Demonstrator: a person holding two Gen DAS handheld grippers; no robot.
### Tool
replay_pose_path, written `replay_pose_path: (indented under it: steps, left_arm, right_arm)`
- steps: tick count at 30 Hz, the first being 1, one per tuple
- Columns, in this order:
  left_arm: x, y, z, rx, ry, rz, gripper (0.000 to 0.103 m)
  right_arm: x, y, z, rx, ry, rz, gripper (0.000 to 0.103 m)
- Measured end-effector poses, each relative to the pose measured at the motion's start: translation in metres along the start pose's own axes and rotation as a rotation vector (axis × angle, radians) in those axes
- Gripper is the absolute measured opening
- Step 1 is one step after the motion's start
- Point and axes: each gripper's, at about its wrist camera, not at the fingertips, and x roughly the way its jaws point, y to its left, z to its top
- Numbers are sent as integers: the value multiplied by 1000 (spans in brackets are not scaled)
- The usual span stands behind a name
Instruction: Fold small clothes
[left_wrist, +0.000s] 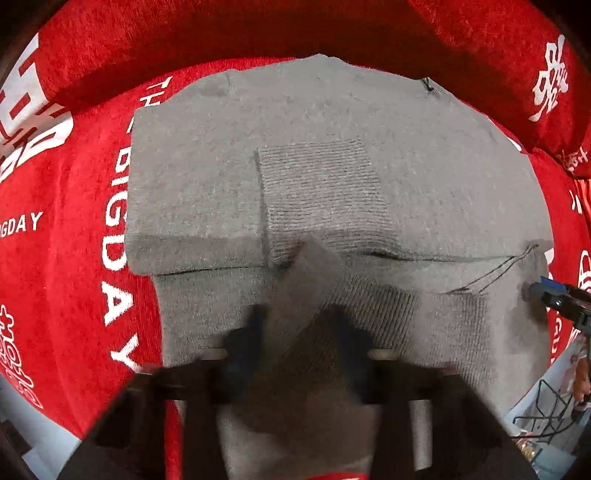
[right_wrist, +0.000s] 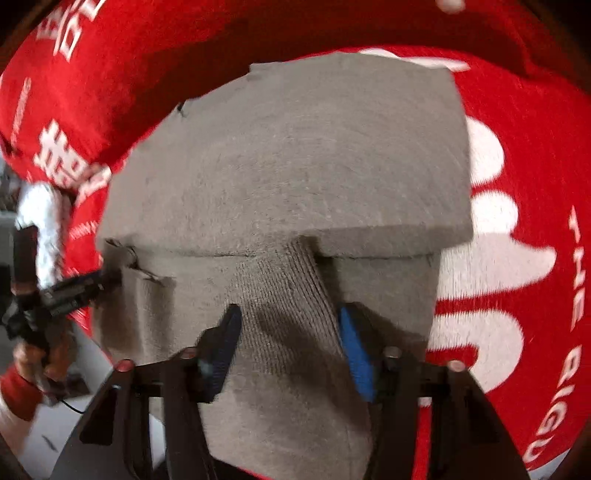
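A grey knitted garment (left_wrist: 332, 155) lies on the red cloth, its sleeves folded in over the body; it also shows in the right wrist view (right_wrist: 295, 166). My left gripper (left_wrist: 299, 325) holds a raised, blurred fold of the ribbed hem between its fingers. My right gripper (right_wrist: 290, 332) has its blue pads (right_wrist: 356, 354) on either side of a ribbed grey strip and grips it. Each gripper appears at the edge of the other view: the right one (left_wrist: 554, 295) and the left one (right_wrist: 74, 288).
The red cloth (left_wrist: 74, 240) with white lettering covers the surface and rises behind the garment. A wire rack (left_wrist: 546, 410) and clutter sit beyond the cloth's lower right edge. A person's hand and red sleeve (right_wrist: 22, 376) are at the left.
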Motion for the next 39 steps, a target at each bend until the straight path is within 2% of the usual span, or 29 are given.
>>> replay_pose_path:
  steps: [1,2,6,11,15,17,21,26,32,36,37,38,39]
  left_arm:
    - [0,0,-1,4,-1,-9,12]
    - [-2,1,-3,9,-12,-21,9]
    - [-25,4,-10,25,-68,-58,9]
    - [-77,19,-9,0,-153,-110,9]
    - [-114,32,15,-24,-258,-125,9]
    - [-119,37,35,-32,-296,-126,9]
    - [-90,46,88,-65,-331,-89,9]
    - [-22,47,133,-107,-276,4,9]
    - [25,49,143,-111,-227,75,9]
    - [28,45,144,-71,-233,115,10]
    - [28,45,145,-68,-230,121,16]
    - [27,47,146,-74,-228,153,35]
    - [25,50,147,-85,-233,190,46]
  right_arm:
    - [3,5,0,-35,12,-30,10]
    - [5,9,0,-59,21,-48,7]
    - [-11,21,-6,-123,-29,-89,7]
    - [-68,24,-9,-66,-158,-70,7]
    - [-108,28,18,-82,-284,-81,7]
    - [-115,29,46,-97,-315,-93,7]
    - [-94,29,100,-108,-324,-106,7]
    - [-33,11,149,-63,-256,-143,7]
    - [19,-23,159,71,-194,-132,7]
    - [19,-25,156,101,-218,-128,7]
    - [18,-24,156,101,-219,-137,7]
    - [16,-23,157,105,-221,-159,7]
    - [12,-23,163,109,-222,-191,8]
